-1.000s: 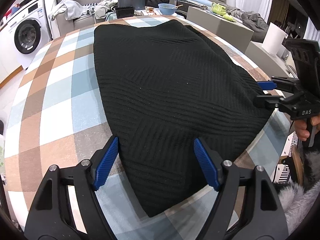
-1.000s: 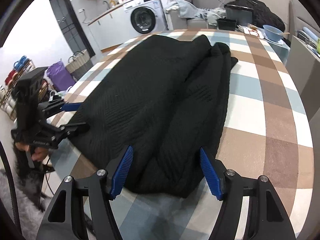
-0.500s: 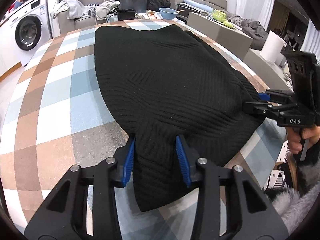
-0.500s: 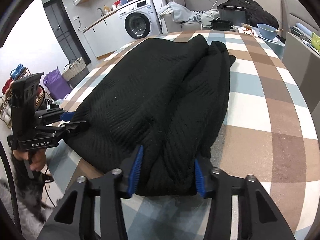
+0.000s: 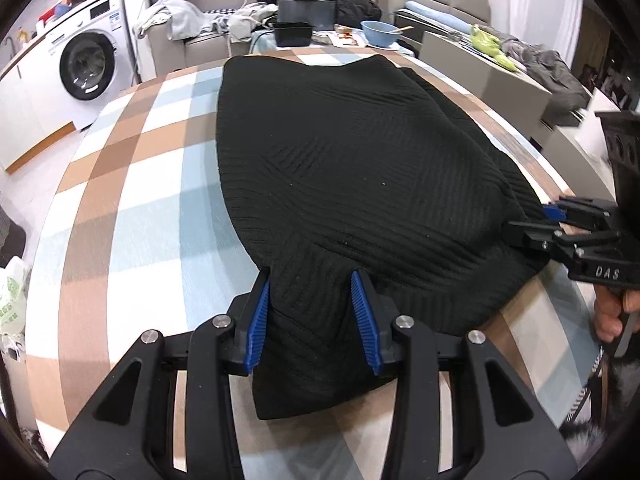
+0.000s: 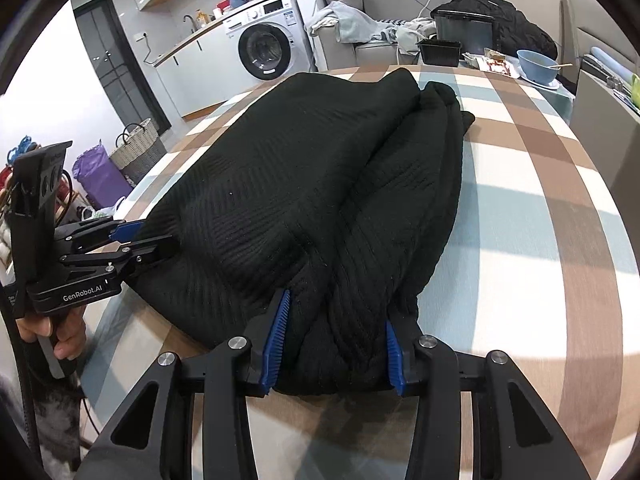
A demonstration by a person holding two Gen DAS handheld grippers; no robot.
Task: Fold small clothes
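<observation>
- Between the left gripper's [image 5: 314, 316] blue ribbed pads [image 5: 258, 322]: a bunched corner of the black ribbed knit garment [image 5: 360, 168], pinched from both sides, the fabric puckered into a ridge where the pads met it.
- Ahead of that gripper the garment spread flat and broad over the checked tablecloth [image 5: 132, 208], squares of tan, pale blue and white; its hem tail lay below the pads, rounded and limp.
- Right gripper [image 6: 334, 338]: jaws closed partway on a thick roll of the same knit, several folds stacked between the pads [image 6: 276, 340]; cloth bulged above and past them.
- In the right wrist view the garment's right edge ran away from the gripper as a long doubled fold, fine diagonal ribs visible.
- Far beyond both grippers: a white washing machine [image 6: 266, 46], round door, and a pale blue bowl [image 6: 538, 65].
</observation>
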